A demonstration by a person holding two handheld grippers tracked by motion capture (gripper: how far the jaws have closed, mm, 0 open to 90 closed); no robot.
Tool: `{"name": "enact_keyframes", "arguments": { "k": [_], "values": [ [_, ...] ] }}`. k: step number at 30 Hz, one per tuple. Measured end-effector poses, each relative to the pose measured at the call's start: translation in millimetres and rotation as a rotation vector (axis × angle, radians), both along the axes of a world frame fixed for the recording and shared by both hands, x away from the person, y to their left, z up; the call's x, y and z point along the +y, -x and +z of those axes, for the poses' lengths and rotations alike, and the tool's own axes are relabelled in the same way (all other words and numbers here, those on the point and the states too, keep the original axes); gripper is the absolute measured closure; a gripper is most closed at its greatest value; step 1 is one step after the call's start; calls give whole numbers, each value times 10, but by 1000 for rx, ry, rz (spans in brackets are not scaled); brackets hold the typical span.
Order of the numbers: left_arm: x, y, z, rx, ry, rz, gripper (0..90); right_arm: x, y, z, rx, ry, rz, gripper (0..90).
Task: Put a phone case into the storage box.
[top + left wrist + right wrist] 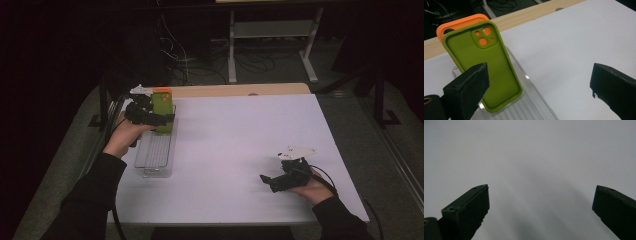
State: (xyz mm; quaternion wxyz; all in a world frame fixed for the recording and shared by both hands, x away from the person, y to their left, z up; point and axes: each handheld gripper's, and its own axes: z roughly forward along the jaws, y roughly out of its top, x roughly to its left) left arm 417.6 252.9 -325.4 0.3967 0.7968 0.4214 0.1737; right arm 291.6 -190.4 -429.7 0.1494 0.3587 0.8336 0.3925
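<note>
High view showed us the left gripper (159, 119) at the far left of the white table (240, 150), held beside a green phone case (162, 111) that stood upright at the far end of a clear plastic tray (155, 152). An orange phone case (162, 90) stood just behind the green one. In the left gripper view we saw the jaws spread wide, with the green phone case (484, 67) leaning in the tray (534, 105) beyond the left jaw and no pad pressing on it; the orange phone case (461, 22) peeked out behind it. We found the right gripper (267, 180) near the right edge, well apart from the tray, low over bare table, its jaws also wide apart with nothing between them.
</note>
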Motion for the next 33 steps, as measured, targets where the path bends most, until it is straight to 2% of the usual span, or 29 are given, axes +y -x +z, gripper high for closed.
{"name": "enact_keyframes", "arguments": {
  "k": [2,6,8,12,15,25,29,33],
  "values": [
    [1,50,-16,0,10,-14,19,5,4,10,4,-16,2,1],
    [15,131,-53,-4,21,-62,19,-8,-2,32,-11,-13,11,1],
    [13,173,-70,-11,29,-83,19,-6,2,37,-3,-22,5,1],
    [14,256,-113,-11,45,-103,19,-5,3,34,-5,-16,14,1],
    [18,315,-149,-18,37,-133,19,0,3,33,-12,-12,25,1],
    [20,549,-276,-35,64,-171,19,8,16,46,-6,-15,34,1],
    [28,629,-324,-22,59,-185,20,12,19,57,-8,-23,33,1],
    [29,708,-372,-25,52,-196,20,5,18,69,-12,-20,36,1]
  ]
}}
